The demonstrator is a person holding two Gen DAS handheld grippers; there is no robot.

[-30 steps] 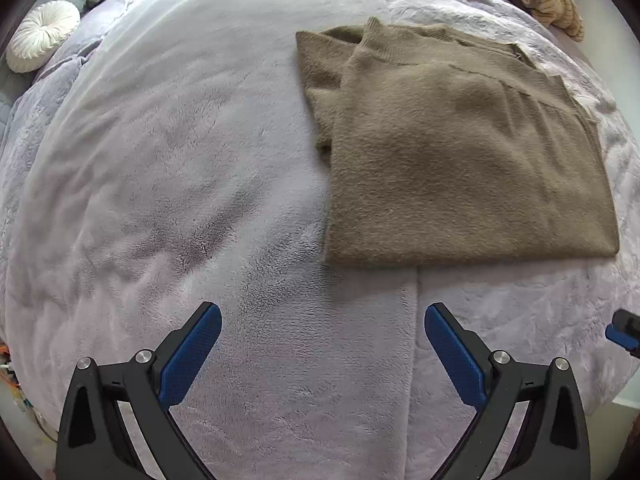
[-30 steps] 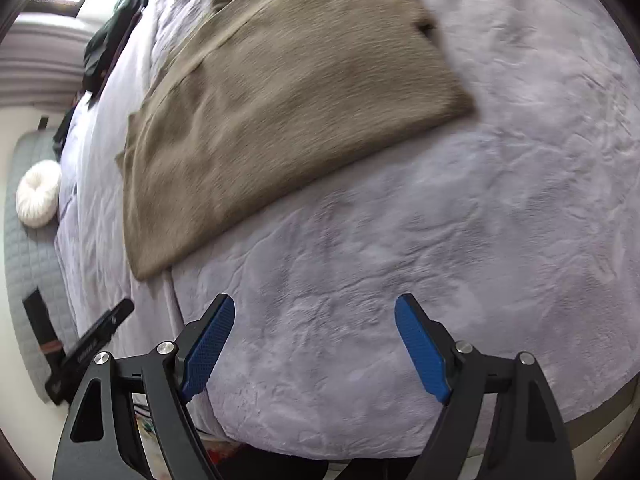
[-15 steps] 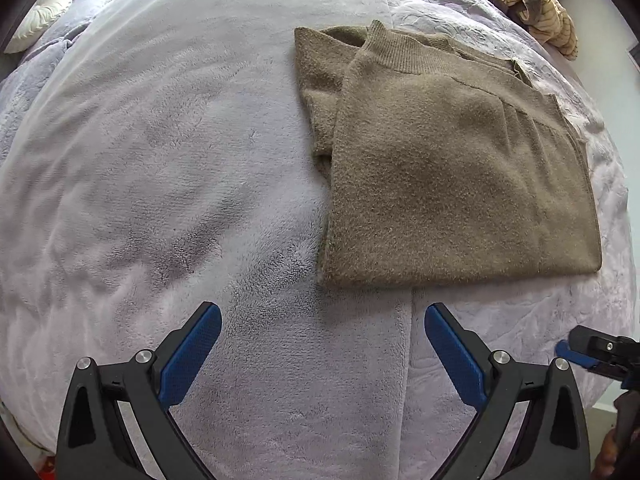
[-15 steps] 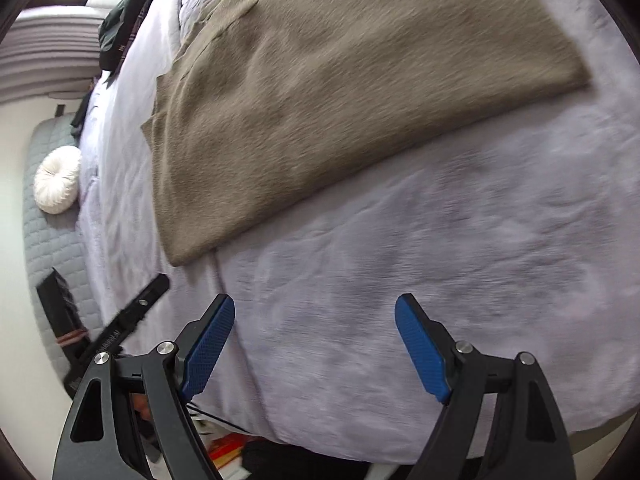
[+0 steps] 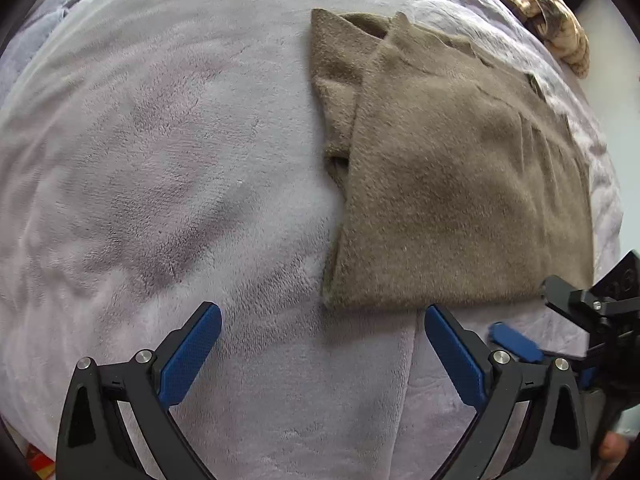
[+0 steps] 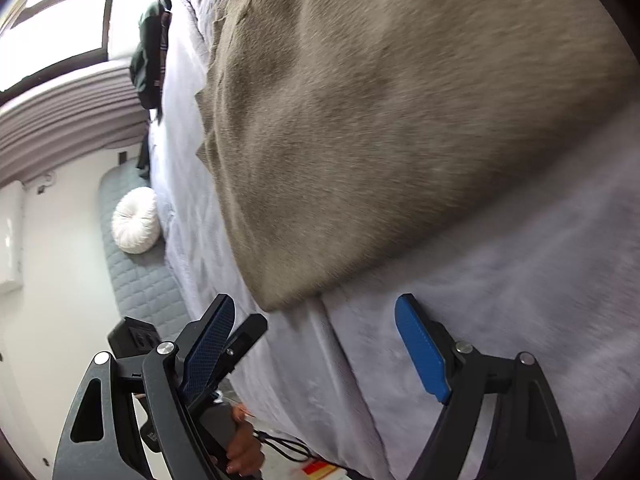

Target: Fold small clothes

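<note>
Left wrist view. A taupe knit sweater (image 5: 452,184) lies folded into a rough rectangle on a pale lilac plush blanket (image 5: 160,160), to the right of centre. Its nap is short and fuzzy; a second layer, with a ribbed edge, juts out from under the top layer along the left side and at the far corner. The near hem runs straight, just beyond the fingertips. The left gripper (image 5: 322,354) hangs over bare blanket with its jaws spread wide and nothing between them; the blue pads face each other. At the right edge the right gripper (image 5: 560,332) enters, close to the sweater's near right corner. A patterned tan garment (image 5: 552,12) lies bunched at the far right of the bed.

Right wrist view. A white round cushion (image 6: 134,220) rests on a grey quilted bench (image 6: 136,280) at the left, beside the bed. The sweater (image 6: 380,120) fills the upper field, somewhat blurred, its near corner just beyond the right gripper (image 6: 316,346), whose jaws stand wide apart and empty. No containers are visible.
</note>
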